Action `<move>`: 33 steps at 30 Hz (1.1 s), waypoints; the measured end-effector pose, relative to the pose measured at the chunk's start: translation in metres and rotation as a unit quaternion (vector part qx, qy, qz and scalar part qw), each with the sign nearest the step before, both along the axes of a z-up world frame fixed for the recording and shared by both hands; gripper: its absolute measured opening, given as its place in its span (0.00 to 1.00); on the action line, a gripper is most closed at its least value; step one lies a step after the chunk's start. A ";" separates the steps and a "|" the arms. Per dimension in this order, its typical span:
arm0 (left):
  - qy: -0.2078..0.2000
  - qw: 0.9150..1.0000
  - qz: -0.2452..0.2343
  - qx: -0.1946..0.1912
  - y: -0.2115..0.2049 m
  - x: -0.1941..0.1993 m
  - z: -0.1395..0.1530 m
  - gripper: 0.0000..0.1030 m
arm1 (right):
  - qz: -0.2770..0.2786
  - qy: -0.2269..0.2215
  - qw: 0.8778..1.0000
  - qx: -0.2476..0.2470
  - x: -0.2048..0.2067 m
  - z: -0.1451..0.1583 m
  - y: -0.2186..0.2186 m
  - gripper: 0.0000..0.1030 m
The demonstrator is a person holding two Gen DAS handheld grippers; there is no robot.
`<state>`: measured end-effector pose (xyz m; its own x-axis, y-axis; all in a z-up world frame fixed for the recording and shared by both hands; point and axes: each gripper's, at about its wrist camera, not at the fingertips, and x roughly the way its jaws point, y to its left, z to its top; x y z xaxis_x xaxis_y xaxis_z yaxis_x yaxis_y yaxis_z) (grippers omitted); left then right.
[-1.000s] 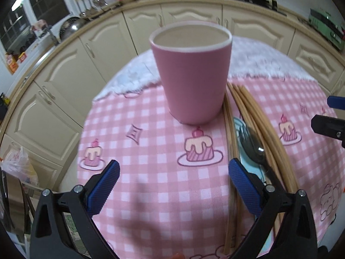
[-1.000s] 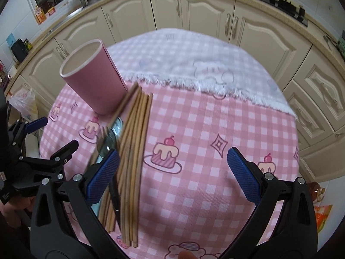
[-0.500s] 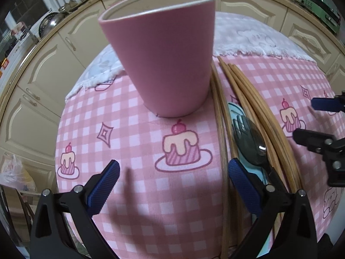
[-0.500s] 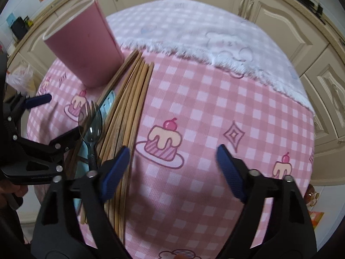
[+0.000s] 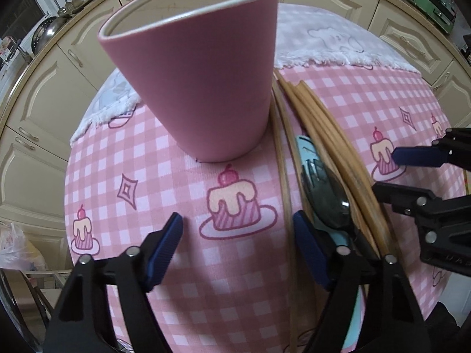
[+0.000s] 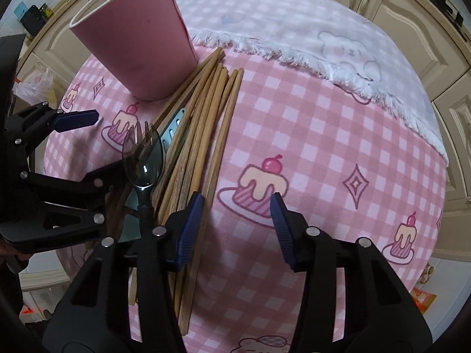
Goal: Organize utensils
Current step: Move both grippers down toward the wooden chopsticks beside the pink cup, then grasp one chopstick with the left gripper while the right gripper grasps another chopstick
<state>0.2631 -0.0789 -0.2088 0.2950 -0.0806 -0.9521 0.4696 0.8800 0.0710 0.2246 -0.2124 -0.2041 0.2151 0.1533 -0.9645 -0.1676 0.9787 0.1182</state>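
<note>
Right, looks like the approach step, with nothing gathered into the pink cup [image 5: 200, 88] yet. Holds the left claw [image 5: 237, 220] roughly half open and empty, low over the checked worktop [image 6: 323, 135], just short of the cup's base. Shows the right claw [image 6: 238, 198] likewise parted and gripping nothing, left pad just beside the near stretch of the chopsticks [image 6: 206, 135]. Finds those chopsticks flat in a loose bundle, far tips up against the cup's foot, touching or nearly so. Spots a dark fork [image 6: 142, 158] lying over a pale blue handle [image 6: 173, 126], tucked along the bundle's far side, just beside the left claw's right finger. Calls next, most likely, for shifting the right claw sideways over a stick or two, pinching near the ends, then tipping them upright into the cup. Needs care: could scatter the pile or knock the cup over. Might want the left claw steadying the cup meanwhile.
</note>
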 end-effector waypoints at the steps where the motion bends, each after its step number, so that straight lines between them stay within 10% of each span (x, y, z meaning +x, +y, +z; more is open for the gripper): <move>1: 0.002 1.000 -0.002 -0.002 -0.001 0.002 0.001 0.69 | -0.002 0.004 1.000 0.003 0.001 -0.001 0.003 0.39; 9: 0.010 1.000 -0.018 -0.018 -0.015 0.011 0.003 0.42 | -0.007 0.006 1.000 -0.025 0.010 -0.006 0.011 0.17; 19: 0.015 1.000 -0.024 -0.011 -0.017 0.013 0.001 0.41 | -0.017 0.005 1.000 -0.023 0.021 -0.007 0.010 0.18; 23: 0.020 0.999 -0.044 -0.018 -0.025 0.001 0.001 0.05 | -0.003 -0.009 1.000 -0.015 0.017 -0.005 0.011 0.07; 33: -0.016 0.997 -0.010 -0.079 0.005 -0.029 0.022 0.05 | -0.042 -0.076 0.990 0.109 0.002 0.013 -0.027 0.07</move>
